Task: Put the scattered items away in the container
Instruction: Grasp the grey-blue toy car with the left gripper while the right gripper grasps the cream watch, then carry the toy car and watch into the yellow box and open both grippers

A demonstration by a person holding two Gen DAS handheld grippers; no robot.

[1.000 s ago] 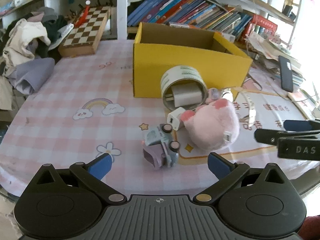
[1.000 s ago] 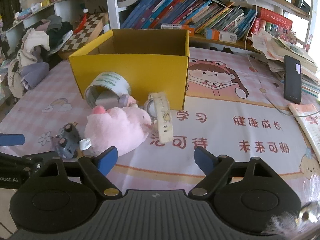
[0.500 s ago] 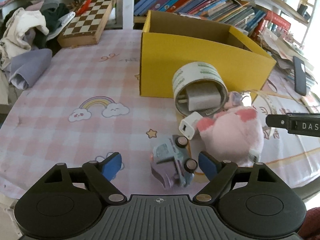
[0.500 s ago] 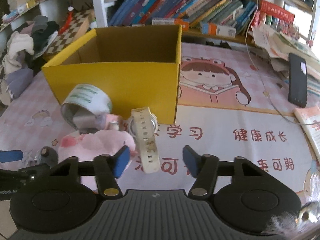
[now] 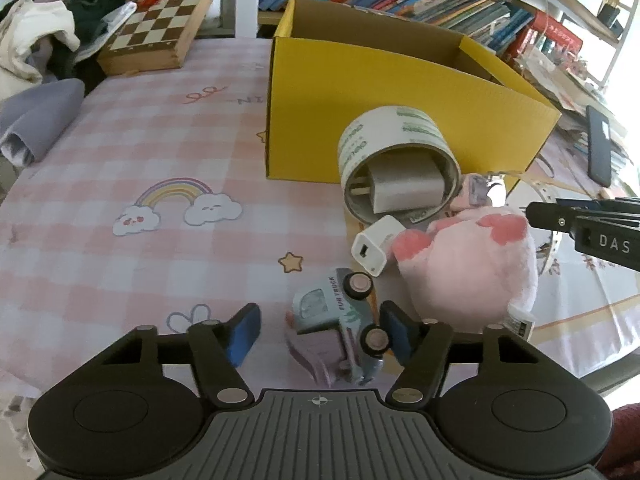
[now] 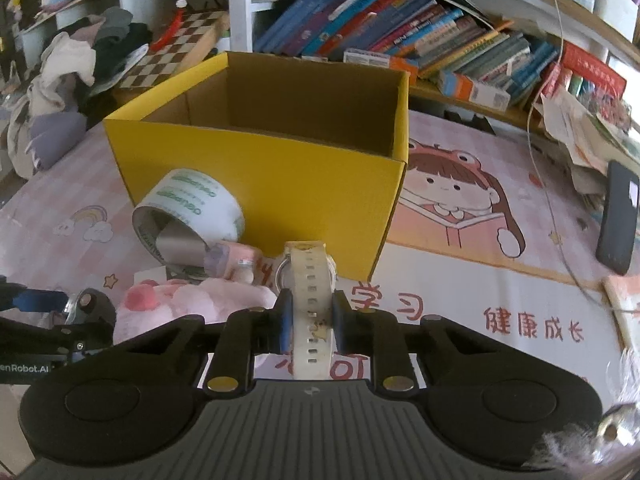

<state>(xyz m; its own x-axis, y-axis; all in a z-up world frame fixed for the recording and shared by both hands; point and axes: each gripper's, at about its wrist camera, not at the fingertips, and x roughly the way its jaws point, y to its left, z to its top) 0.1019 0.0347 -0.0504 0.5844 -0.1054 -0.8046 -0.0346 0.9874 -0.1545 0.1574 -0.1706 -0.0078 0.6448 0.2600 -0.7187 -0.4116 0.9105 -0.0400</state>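
Note:
An open yellow cardboard box (image 5: 400,120) (image 6: 260,168) stands on the pink tablecloth. Before it lie a tape roll (image 5: 396,148) (image 6: 188,200) with a grey adapter inside, a white charger (image 5: 374,248) and a pink plush (image 5: 468,272) (image 6: 192,300). A small toy truck (image 5: 336,332) lies on its side between the closing jaws of my left gripper (image 5: 320,334). The right pad is at the truck's wheels and the left pad stands clear of it. My right gripper (image 6: 311,320) is shut on the strap of a white watch (image 6: 310,280), right of the plush.
A chessboard (image 5: 168,28) and a heap of clothes (image 5: 40,40) sit at the far left. Books fill the shelf (image 6: 400,40) behind the box. A black phone (image 6: 618,216), a cable and loose papers lie at the right.
My left gripper came forward over the toy truck and its jaws narrowed around it. My right gripper moved up to the watch and shut on its strap.

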